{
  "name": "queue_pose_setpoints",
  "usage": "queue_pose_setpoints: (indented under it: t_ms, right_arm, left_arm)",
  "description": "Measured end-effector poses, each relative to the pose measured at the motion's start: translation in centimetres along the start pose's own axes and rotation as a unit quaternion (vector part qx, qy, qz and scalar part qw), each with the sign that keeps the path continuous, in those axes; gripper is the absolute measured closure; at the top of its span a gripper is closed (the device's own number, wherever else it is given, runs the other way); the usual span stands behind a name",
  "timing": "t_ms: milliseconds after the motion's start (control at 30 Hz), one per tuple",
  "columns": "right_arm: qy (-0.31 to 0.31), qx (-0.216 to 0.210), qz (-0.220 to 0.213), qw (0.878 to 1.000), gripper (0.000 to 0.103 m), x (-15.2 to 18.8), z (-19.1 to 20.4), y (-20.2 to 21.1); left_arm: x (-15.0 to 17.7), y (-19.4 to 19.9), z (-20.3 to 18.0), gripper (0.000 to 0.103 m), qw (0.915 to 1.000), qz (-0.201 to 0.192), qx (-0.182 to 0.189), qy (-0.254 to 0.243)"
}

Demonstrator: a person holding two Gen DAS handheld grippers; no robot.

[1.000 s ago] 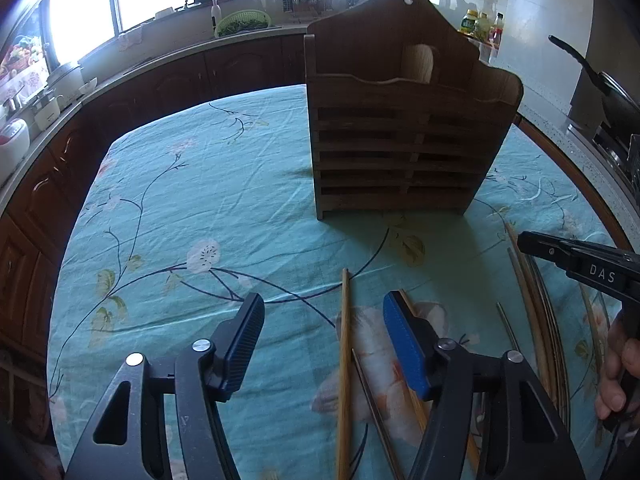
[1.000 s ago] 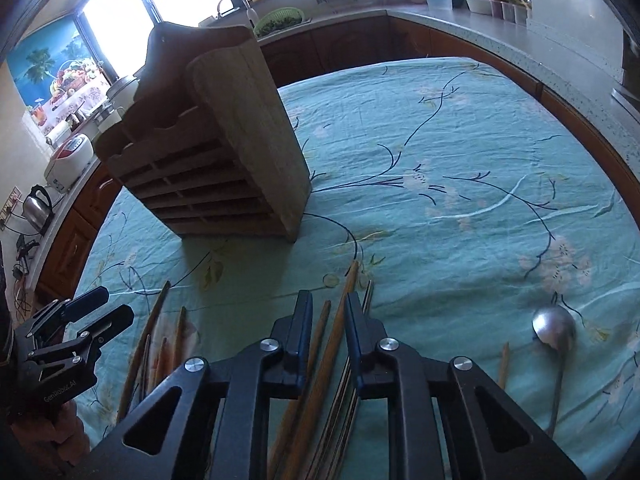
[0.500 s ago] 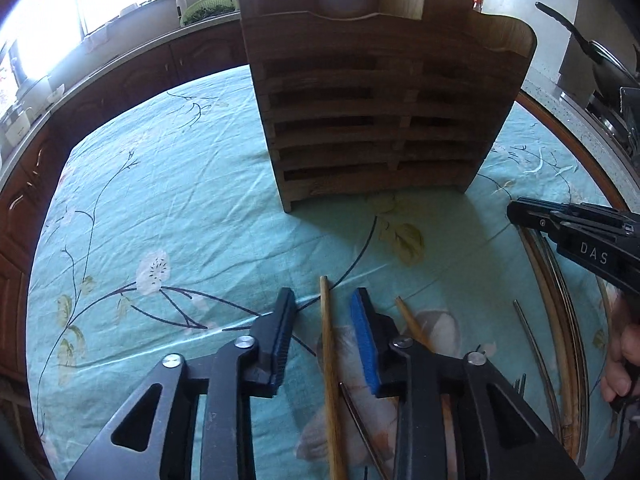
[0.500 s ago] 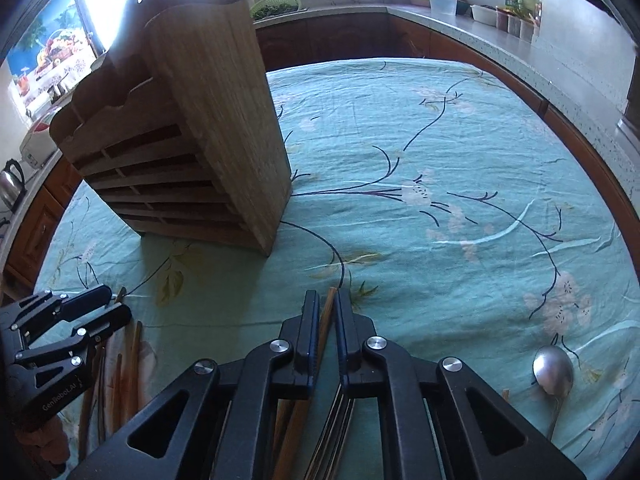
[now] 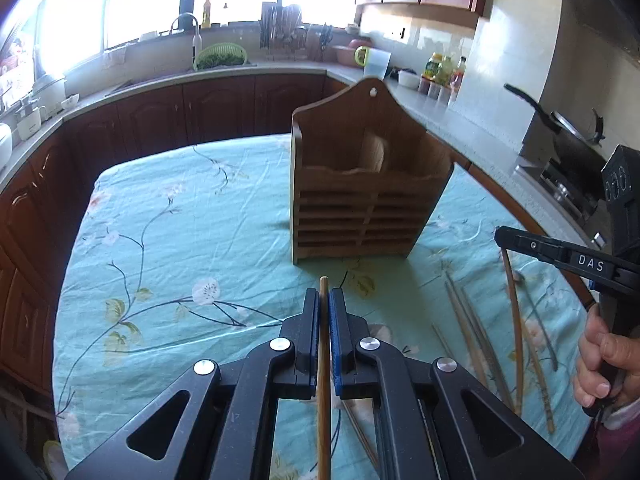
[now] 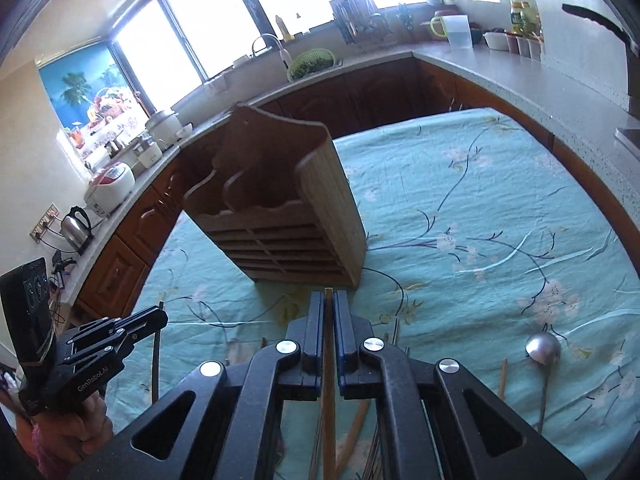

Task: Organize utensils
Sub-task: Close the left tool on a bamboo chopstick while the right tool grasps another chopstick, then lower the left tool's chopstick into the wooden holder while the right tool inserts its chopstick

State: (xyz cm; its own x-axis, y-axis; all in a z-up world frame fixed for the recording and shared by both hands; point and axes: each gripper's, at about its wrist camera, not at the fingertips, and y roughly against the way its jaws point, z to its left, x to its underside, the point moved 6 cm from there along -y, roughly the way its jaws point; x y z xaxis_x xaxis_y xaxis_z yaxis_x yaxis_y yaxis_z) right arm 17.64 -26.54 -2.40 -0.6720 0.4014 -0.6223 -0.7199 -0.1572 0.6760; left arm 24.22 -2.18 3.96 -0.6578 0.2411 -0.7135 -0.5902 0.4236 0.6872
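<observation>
A wooden utensil holder with slatted front and open top compartments stands on the teal flowered tablecloth; it also shows in the right wrist view. My left gripper is shut on a wooden chopstick, lifted above the cloth and pointing at the holder. My right gripper is shut on another wooden chopstick, also lifted. Several loose chopsticks lie on the cloth to the right in the left wrist view. A metal ladle lies at the right in the right wrist view.
Dark wood cabinets and a grey counter ring the table. The counter carries a sink, a green colander, a jug and bottles. A pan sits on the stove at right. A rice cooker and a kettle stand at left.
Both grippers closed on a chopstick each and rose off the table, tilting up so the kitchen counter and windows came into view. The holder now looks farther away.
</observation>
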Motion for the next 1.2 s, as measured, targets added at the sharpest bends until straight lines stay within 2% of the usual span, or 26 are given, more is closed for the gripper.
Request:
queue_pose_setpoints:
  t_ms: [200, 333, 500, 767, 1033, 1200]
  right_arm:
    - [0.013, -0.025, -0.050, 0.998, 0.098, -1.8, 2.5, 5.4]
    - [0.026, -0.037, -0.081, 0.996, 0.099, -3.2, 3.8, 8.6]
    - [0.045, -0.033, -0.125, 0.991, 0.099, -6.0, 5.1, 11.0]
    - [0.043, -0.023, -0.161, 0.986, 0.098, -10.3, 5.1, 10.1]
    - [0.028, -0.017, -0.220, 0.975, 0.098, -17.4, 5.0, 9.4]
    - [0.030, -0.003, -0.237, 0.971, 0.098, -20.2, 4.6, 7.1]
  left_arm:
    - [0.3, 8.1, 0.7, 0.100, 0.9974, -0.069, 0.019, 0.012]
    - [0.6, 10.7, 0.9, 0.100, 0.9937, -0.107, 0.022, 0.022]
    - [0.1, 14.4, 1.0, 0.100, 0.9888, -0.145, 0.023, 0.028]
    - [-1.6, 13.9, 0.7, 0.100, 0.9833, -0.178, 0.021, 0.031]
    - [-7.8, 12.6, 0.6, 0.100, 0.9713, -0.237, 0.010, 0.018]
    - [-10.8, 8.9, 1.1, 0.100, 0.9655, -0.259, 0.003, 0.029]
